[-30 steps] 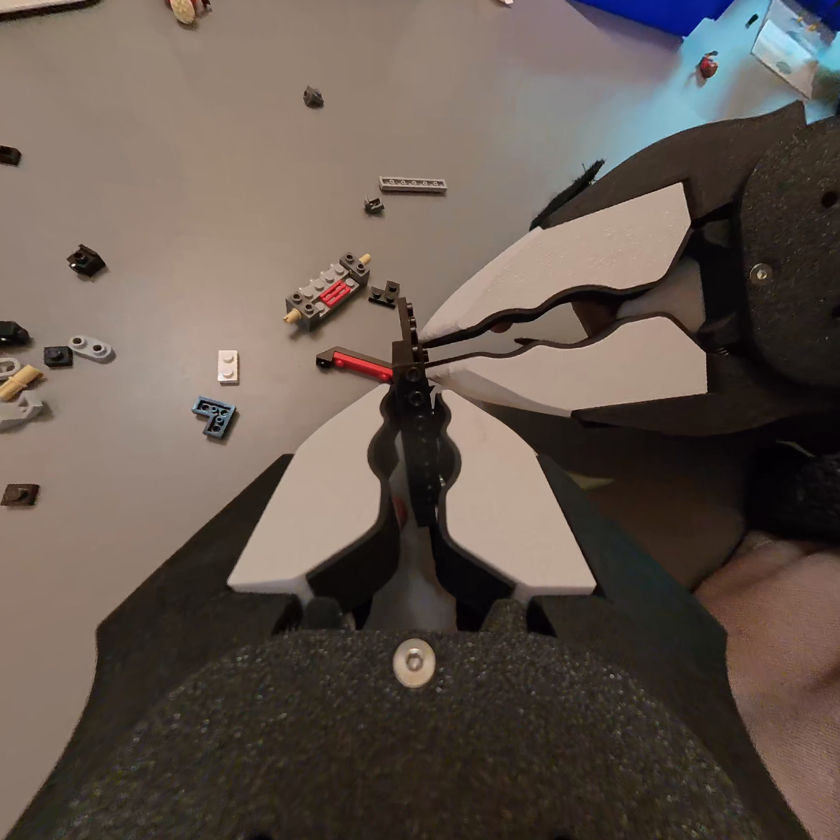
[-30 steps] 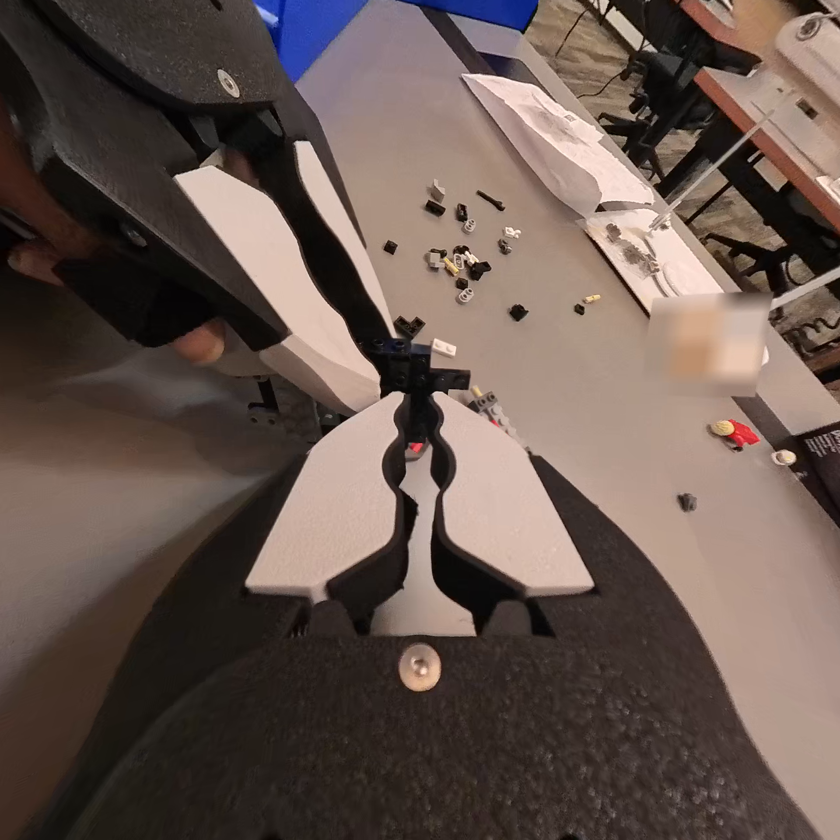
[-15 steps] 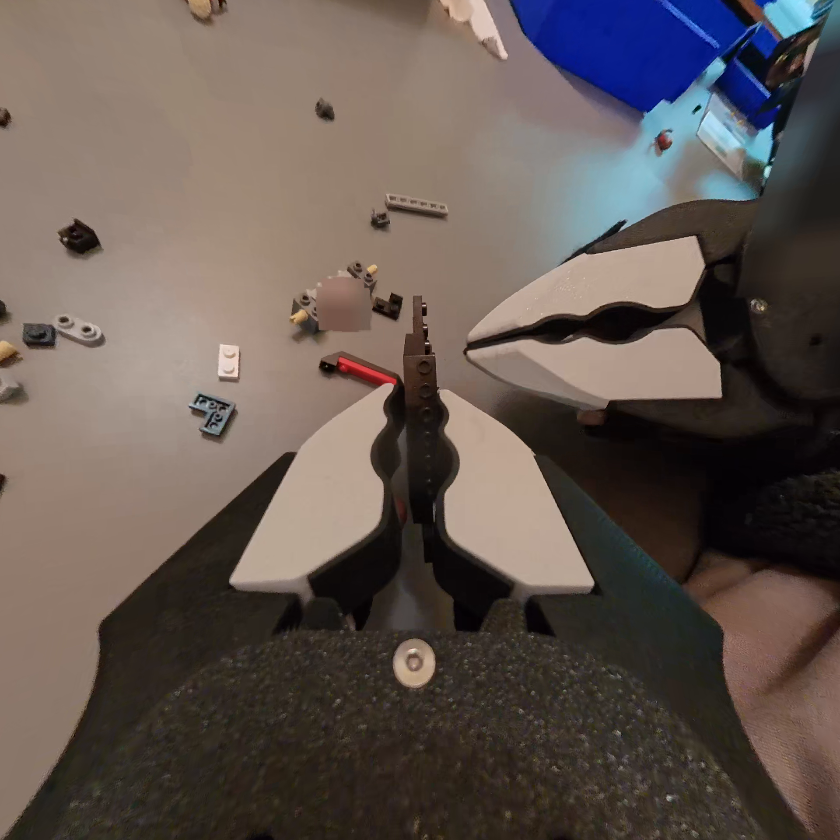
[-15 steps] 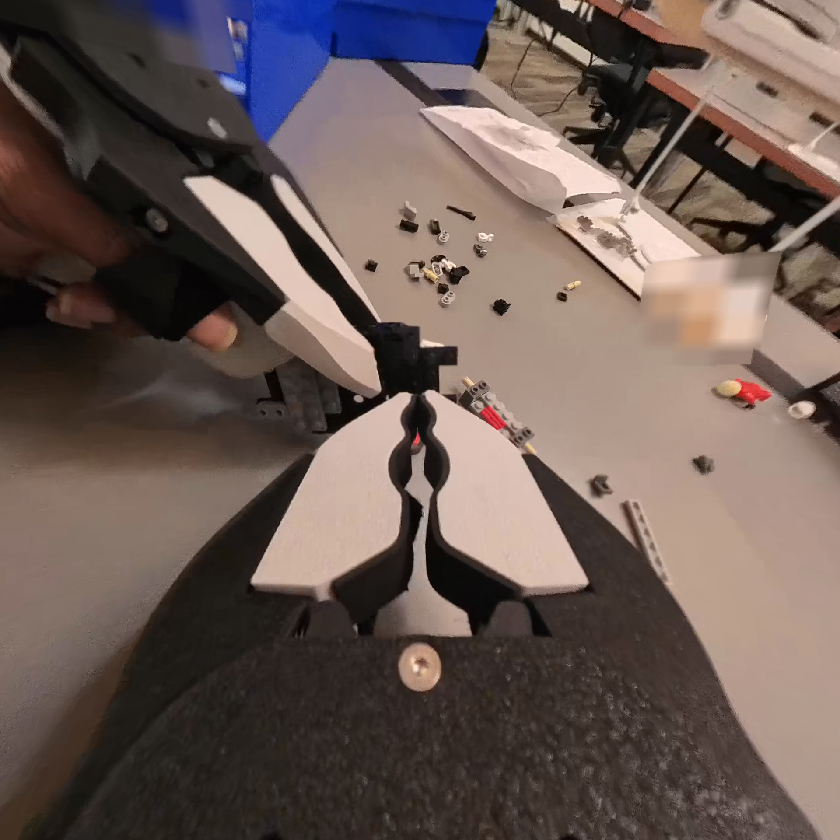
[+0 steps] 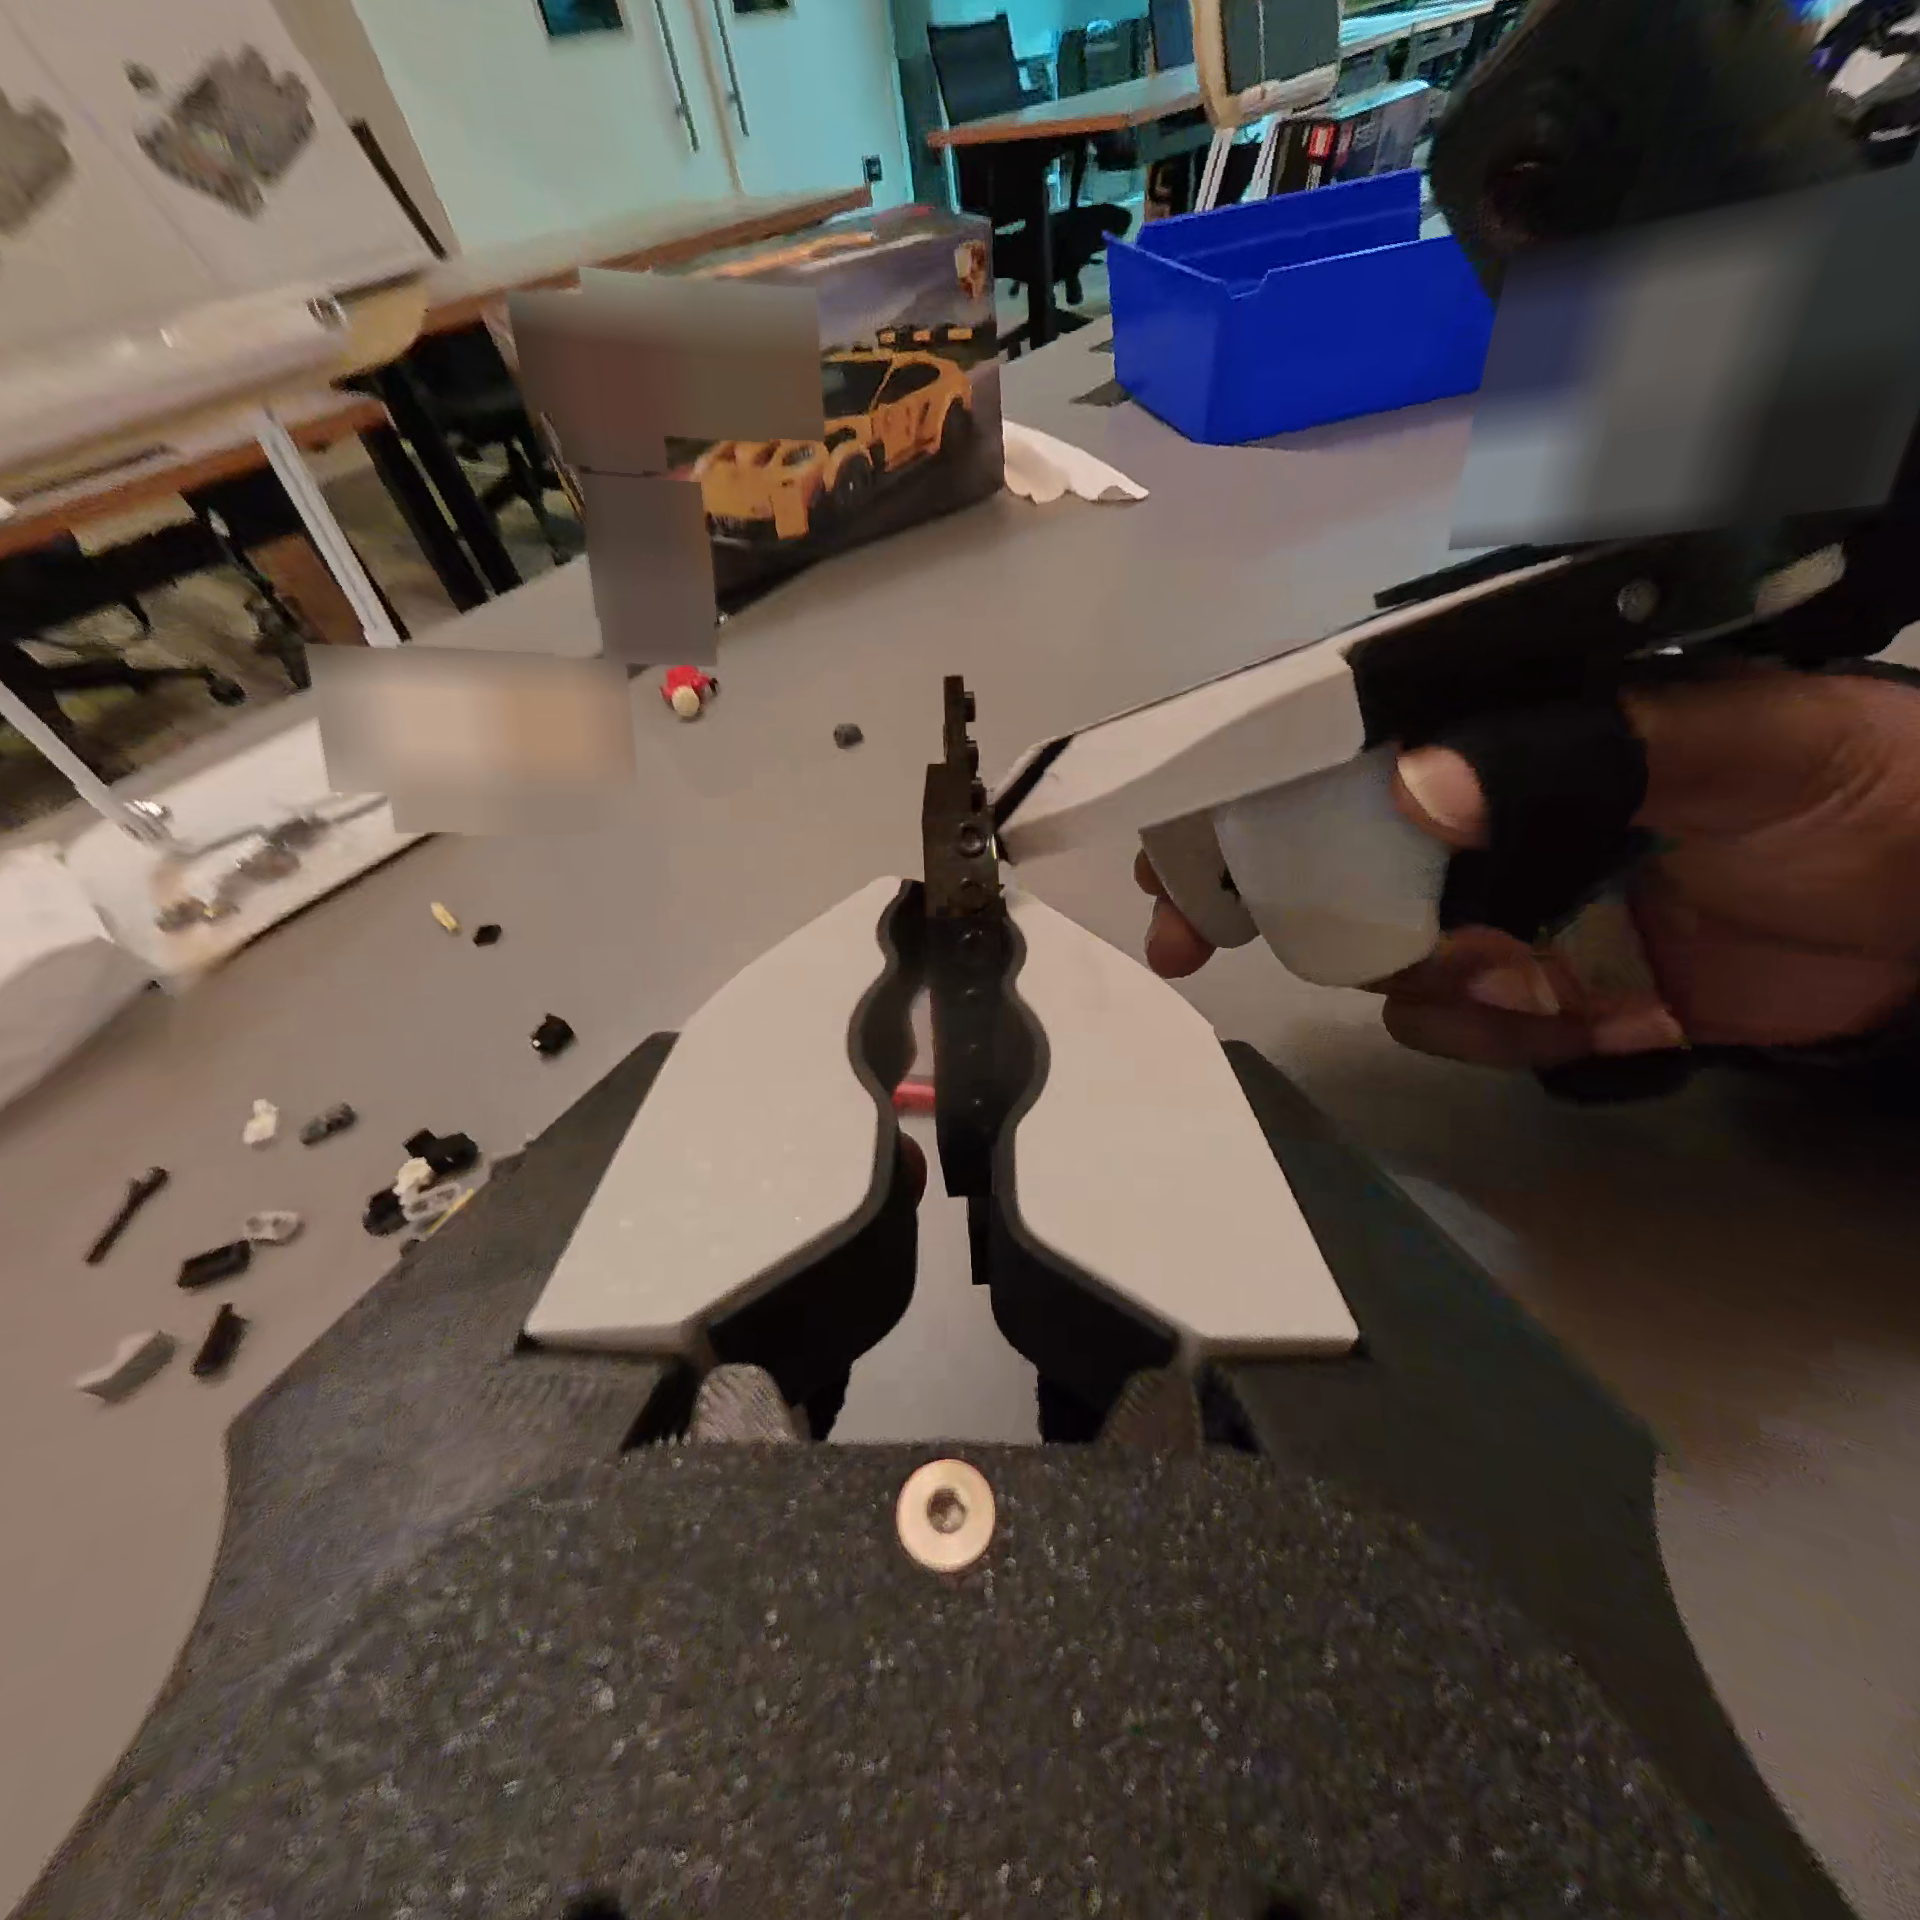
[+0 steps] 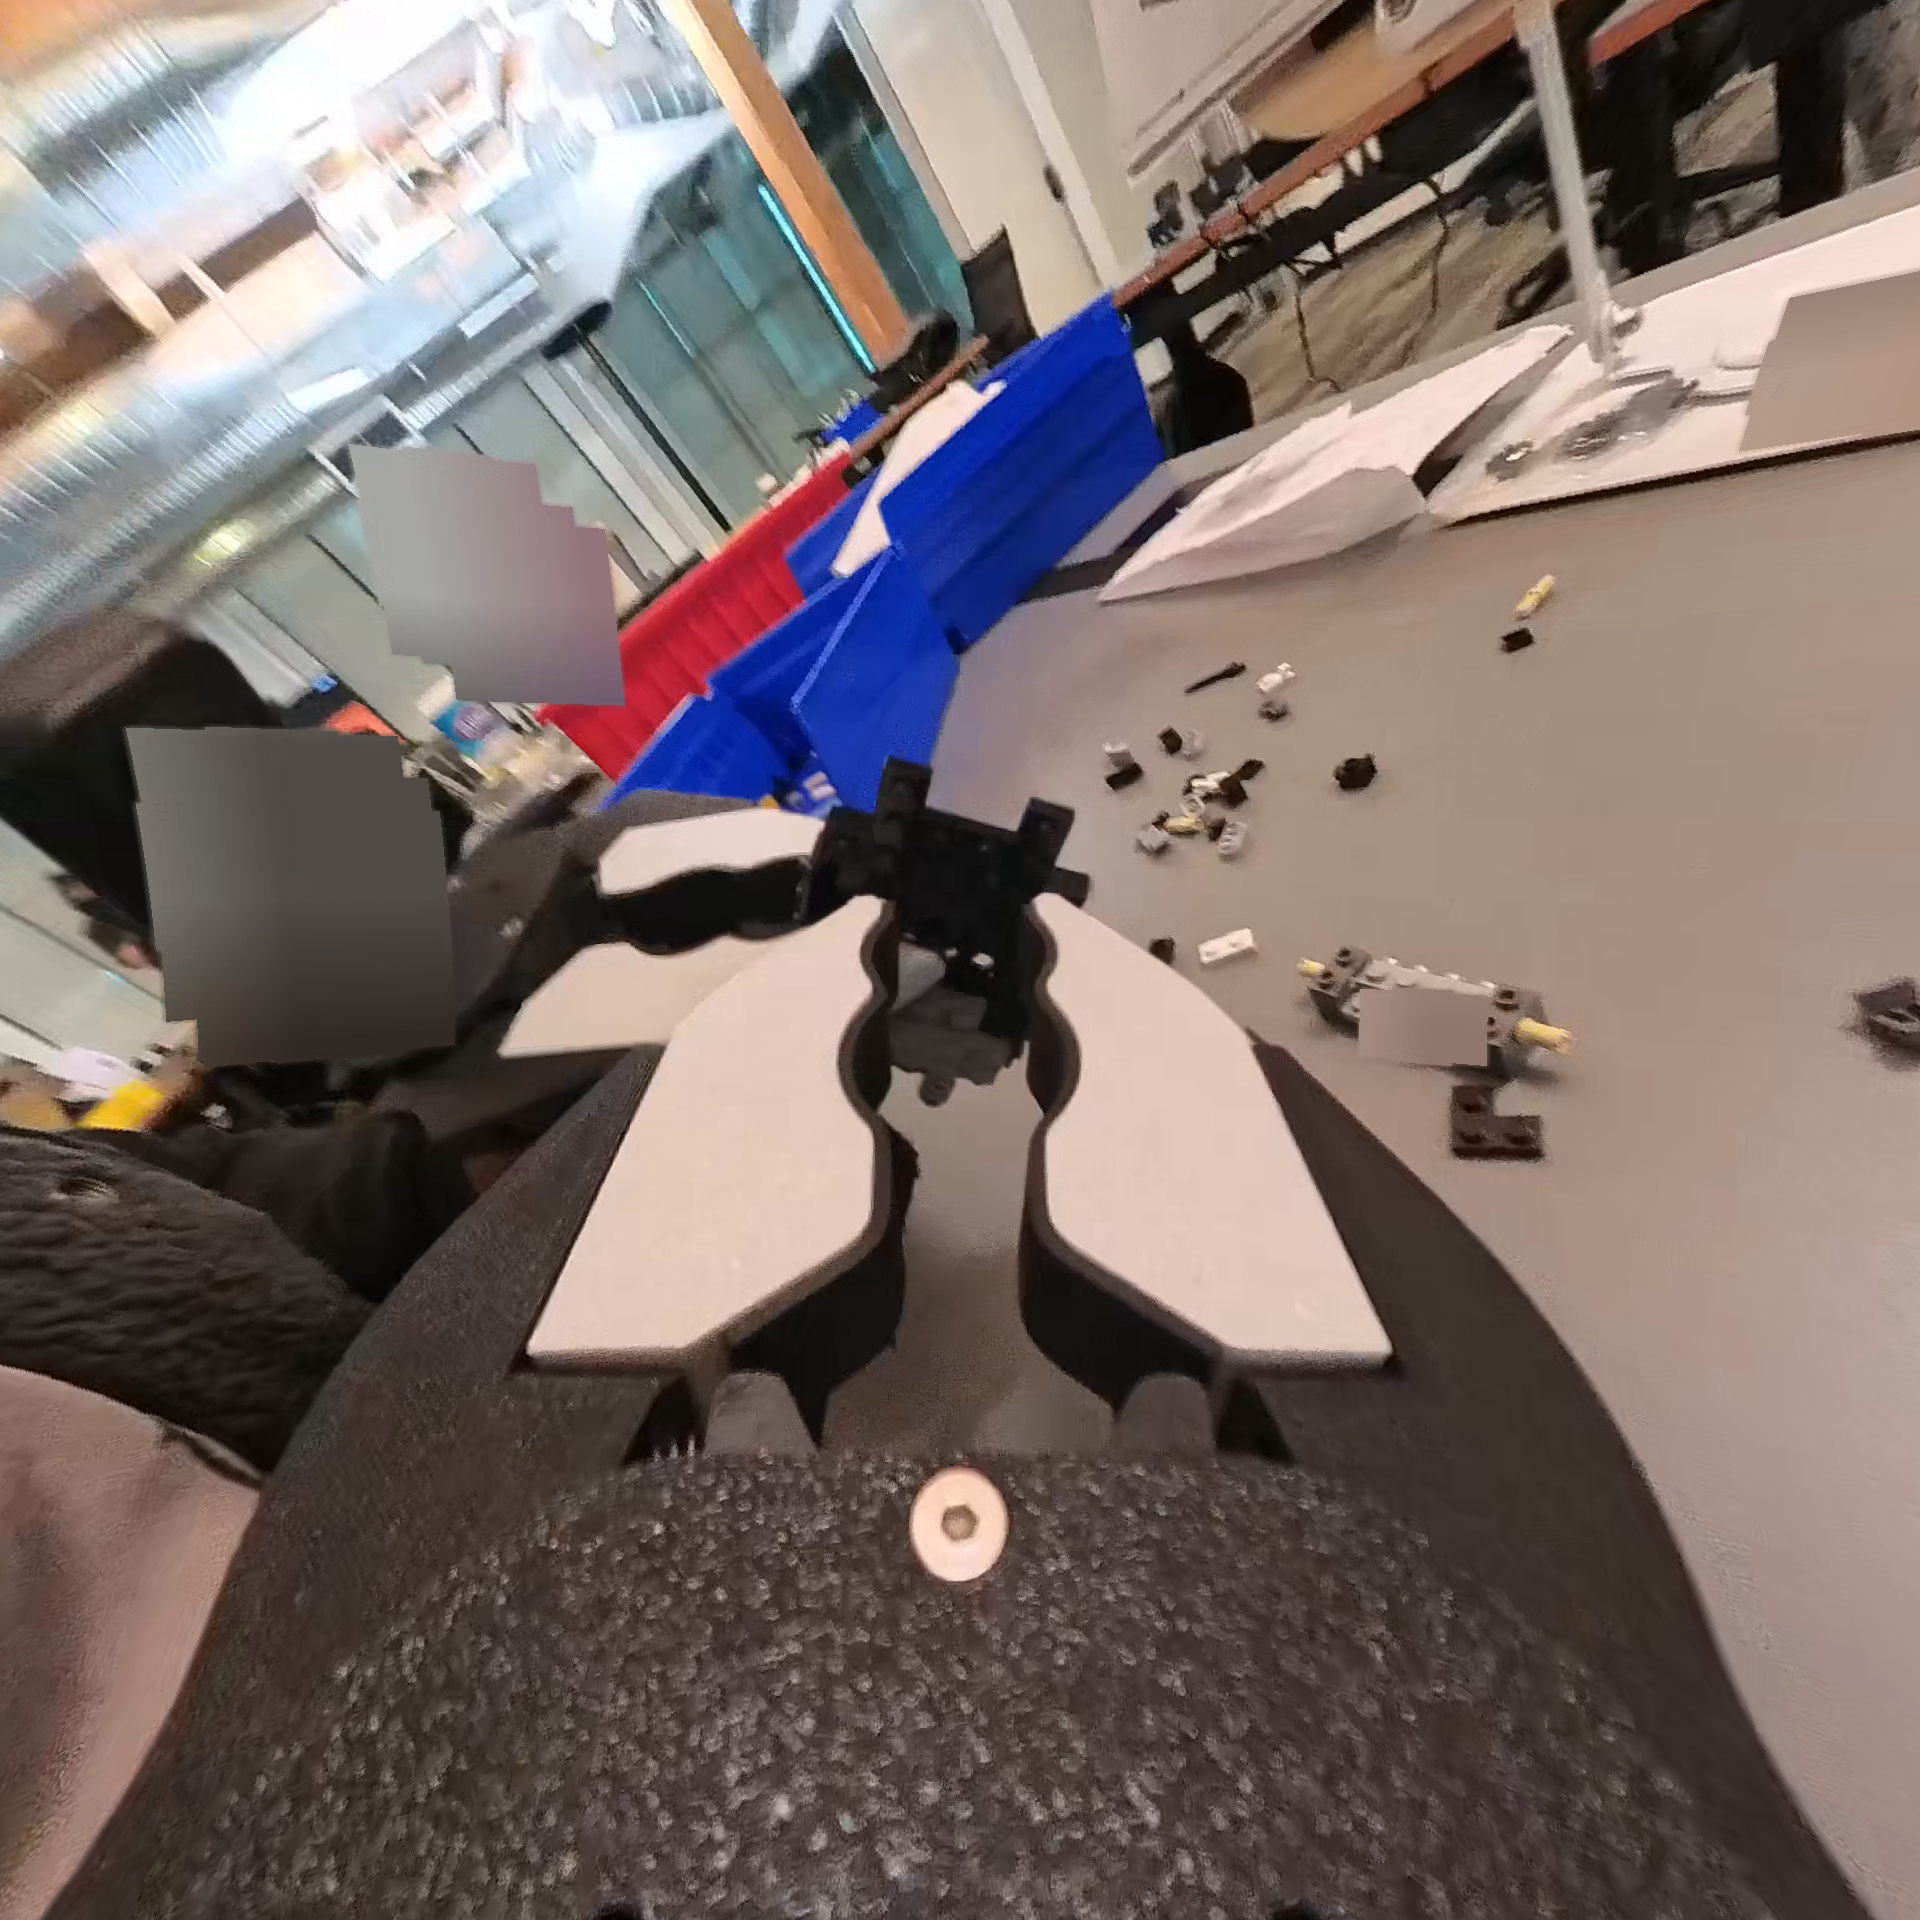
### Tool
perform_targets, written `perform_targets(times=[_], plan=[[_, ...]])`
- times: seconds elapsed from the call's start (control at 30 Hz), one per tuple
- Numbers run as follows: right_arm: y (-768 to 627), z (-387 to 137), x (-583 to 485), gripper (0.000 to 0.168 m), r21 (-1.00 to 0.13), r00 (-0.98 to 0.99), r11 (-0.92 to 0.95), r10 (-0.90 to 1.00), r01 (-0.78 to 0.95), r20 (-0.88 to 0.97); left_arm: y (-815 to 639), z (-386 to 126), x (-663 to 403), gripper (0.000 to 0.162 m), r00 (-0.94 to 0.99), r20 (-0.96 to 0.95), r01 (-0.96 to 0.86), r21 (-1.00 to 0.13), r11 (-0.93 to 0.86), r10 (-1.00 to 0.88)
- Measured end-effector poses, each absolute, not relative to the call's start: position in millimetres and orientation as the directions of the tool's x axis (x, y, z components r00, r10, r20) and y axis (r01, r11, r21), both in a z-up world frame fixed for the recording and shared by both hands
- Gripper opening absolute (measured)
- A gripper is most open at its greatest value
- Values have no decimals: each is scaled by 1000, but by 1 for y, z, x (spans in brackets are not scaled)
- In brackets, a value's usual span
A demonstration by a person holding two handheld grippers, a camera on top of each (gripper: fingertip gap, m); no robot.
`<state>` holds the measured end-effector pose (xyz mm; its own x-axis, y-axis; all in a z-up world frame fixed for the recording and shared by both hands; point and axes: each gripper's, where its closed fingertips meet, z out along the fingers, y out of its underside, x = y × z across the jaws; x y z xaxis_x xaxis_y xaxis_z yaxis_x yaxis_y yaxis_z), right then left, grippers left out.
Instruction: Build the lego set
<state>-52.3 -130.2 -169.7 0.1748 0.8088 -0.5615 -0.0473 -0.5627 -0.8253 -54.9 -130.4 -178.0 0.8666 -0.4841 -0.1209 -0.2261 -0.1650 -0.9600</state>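
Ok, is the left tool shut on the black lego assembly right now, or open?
Shut on it. In the left wrist view the left tool has its jaws closed against the black lego assembly, which stands edge-on between them.

This is a shared office or lab workroom. A grey table (image 5: 1195, 582) carries a blue plastic bin (image 5: 1288, 312) at 1 o'clock and a toy car box (image 5: 873, 416) at 12 o'clock. Behind stand long wooden desks (image 5: 1060, 114) with black office chairs (image 5: 977, 62), glass partitions (image 6: 644, 301) and more blue bins (image 6: 997, 488)
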Motion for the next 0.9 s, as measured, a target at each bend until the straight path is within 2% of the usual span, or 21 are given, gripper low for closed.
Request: perform_targets(times=[0.2, 0.4, 0.6, 0.7, 0.8, 0.83, 0.9], plan=[[-131, -163, -51, 18, -787, 124, -612, 777, -78, -617, -132, -172, -53, 12, 856, -213, -287, -953, -92, -471], [-133, -160, -50, 18, -802, 118, -593, 794, -65, -597, -134, -170, -53, 12, 842, -262, -327, -943, -60, -471], [-134, -162, -52, 18, -874, 180, -485, 860, -3, -478, -135, -171, -54, 12, 830, -259, -332, -941, -66, -494], [-133, -166, -54, 18, -920, 254, -388, 897, 57, -363, -134, -178, -55, 12, 828, -260, -352, -931, -100, -497], [-132, -169, -54, 18, -924, 273, -375, 899, 77, -342, -134, -181, -55, 12, 831, -231, -338, -932, -130, -506], [-131, -171, -53, 11, -929, 292, -359, 902, 91, -319, -134, -183, -55, 12, 832, -225, -339, -930, -144, -507], [-131, -172, -53, 7, -939, 314, -327, 907, 110, -279, -133, -185, -55, 12, 832, -225, -343, -927, -151, -507]])
